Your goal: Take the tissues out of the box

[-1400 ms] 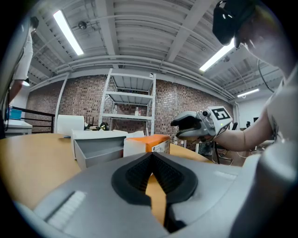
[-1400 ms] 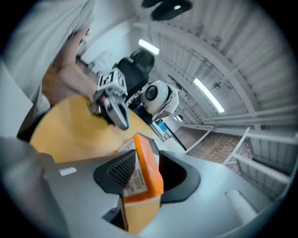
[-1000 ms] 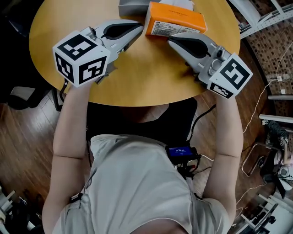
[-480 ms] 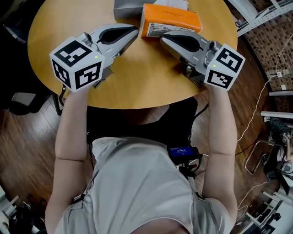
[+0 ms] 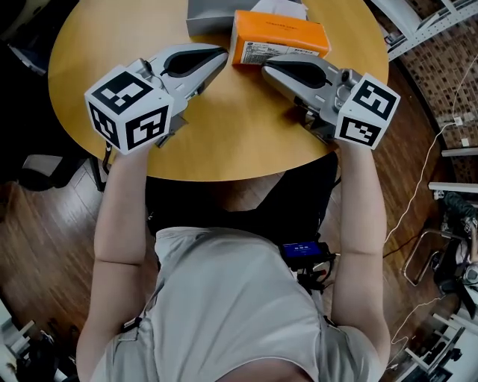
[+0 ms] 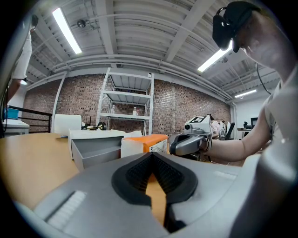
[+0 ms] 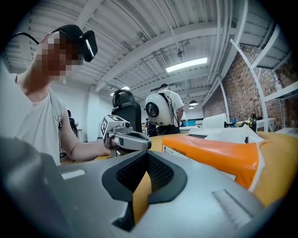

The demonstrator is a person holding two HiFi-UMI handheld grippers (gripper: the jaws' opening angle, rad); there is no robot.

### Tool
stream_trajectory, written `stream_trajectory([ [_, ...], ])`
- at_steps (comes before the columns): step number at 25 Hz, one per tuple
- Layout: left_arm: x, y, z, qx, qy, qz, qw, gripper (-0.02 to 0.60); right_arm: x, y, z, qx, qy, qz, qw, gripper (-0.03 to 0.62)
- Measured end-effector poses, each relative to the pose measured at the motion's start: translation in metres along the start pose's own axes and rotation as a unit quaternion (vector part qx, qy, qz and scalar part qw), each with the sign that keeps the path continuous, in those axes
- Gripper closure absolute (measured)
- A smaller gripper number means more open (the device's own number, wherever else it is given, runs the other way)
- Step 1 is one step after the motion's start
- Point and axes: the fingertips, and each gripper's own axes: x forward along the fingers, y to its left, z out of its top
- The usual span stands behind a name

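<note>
The orange tissue box (image 5: 278, 37) lies at the far side of the round table, and a white tissue (image 5: 282, 9) sticks up from its top. Both grippers hover just in front of it, tips pointing inward. My left gripper (image 5: 222, 54) is shut and empty, near the box's left front corner. My right gripper (image 5: 267, 67) is shut and empty, just before the box's front face. The left gripper view shows the box (image 6: 148, 142) ahead past the shut tips (image 6: 151, 155). In the right gripper view the box (image 7: 214, 151) fills the right side, with the tissue (image 7: 228, 134) above it.
A grey open tray (image 5: 208, 16) stands left of the box at the table's far edge, and shows again as the tray (image 6: 95, 149) in the left gripper view. The wooden table (image 5: 231, 127) spreads bare between the grippers and me. Shelving and cables lie off to the right on the floor.
Both grippers have drawn in toward the box's front, the right one moving left. In the last half second they have hardly moved.
</note>
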Motion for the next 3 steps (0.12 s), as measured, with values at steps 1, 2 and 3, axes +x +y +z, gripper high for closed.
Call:
stream_trajectory([
  [1,0.0004,0.0001,0.0000,0.000,-0.001,0.001,1.0000,0.581,-0.0001,-0.0003,0.0000,-0.001,0.001,0.000,1.000,0.594],
  [2,0.0009,0.0001,-0.0002,0.000,-0.002,0.001,1.0000,0.581,-0.0003,-0.0006,-0.0001,-0.001,0.001,0.001,1.000,0.594],
  [3,0.0013,0.0001,-0.0003,-0.001,-0.003,0.002,1.0000,0.581,-0.0005,-0.0010,-0.0003,-0.002,0.002,0.001,1.000,0.594],
])
